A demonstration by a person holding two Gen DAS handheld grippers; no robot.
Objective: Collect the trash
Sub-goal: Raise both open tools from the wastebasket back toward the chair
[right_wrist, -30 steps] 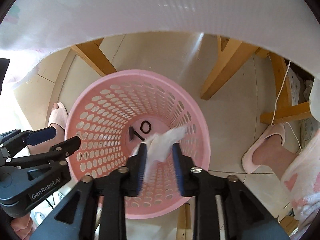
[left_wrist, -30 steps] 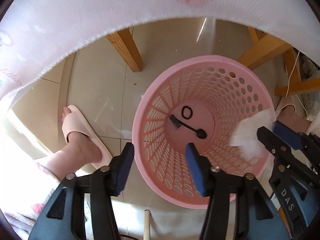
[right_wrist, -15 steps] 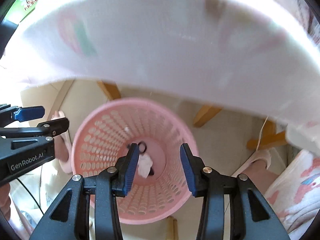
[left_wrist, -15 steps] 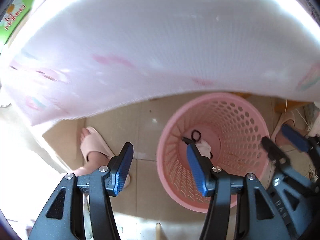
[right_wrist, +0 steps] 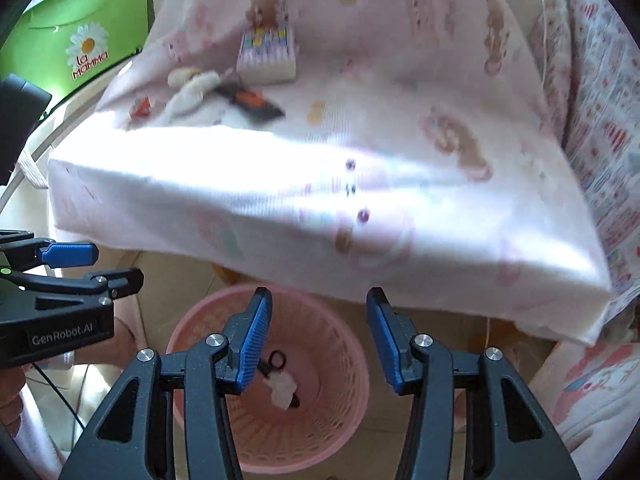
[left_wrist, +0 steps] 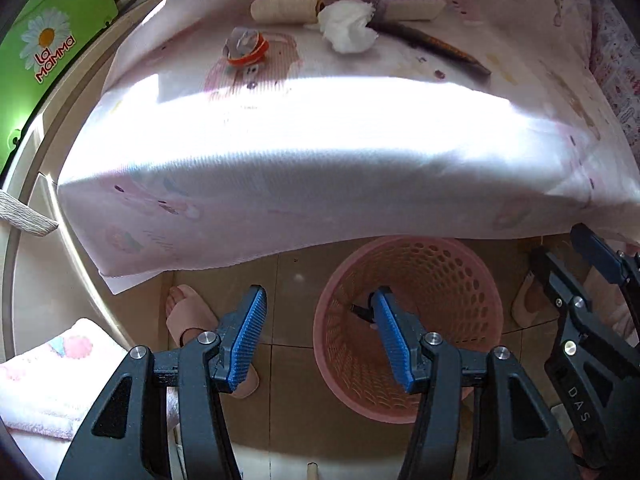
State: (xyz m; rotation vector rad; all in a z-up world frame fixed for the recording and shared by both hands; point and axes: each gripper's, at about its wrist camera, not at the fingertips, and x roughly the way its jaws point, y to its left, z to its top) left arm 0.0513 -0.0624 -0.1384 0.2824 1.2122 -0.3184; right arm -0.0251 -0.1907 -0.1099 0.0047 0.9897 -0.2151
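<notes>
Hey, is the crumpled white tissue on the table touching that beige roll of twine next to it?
Touching. In the left wrist view the crumpled white tissue presses against the dark end of the beige roll of twine, with no cloth visible between them.

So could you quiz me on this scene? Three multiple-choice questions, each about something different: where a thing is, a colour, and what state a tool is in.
1. Where is the basket?
A. On the table
B. On the floor, partly under the table edge
C. On a chair

2. What colour is the box with the daisy on it?
A. Green
B. Blue
C. Yellow

3. What state is the right tool in?
A. Shut on a tissue
B. Shut on nothing
C. Open and empty

Answers:
1. B: it stands on the floor tiles, with the cloth over the table hanging above its far rim.
2. A: its side is bright green in both views.
3. C: there is a wide gap between its blue pads, with nothing in it; a tissue lies at the bottom of the basket.
</notes>
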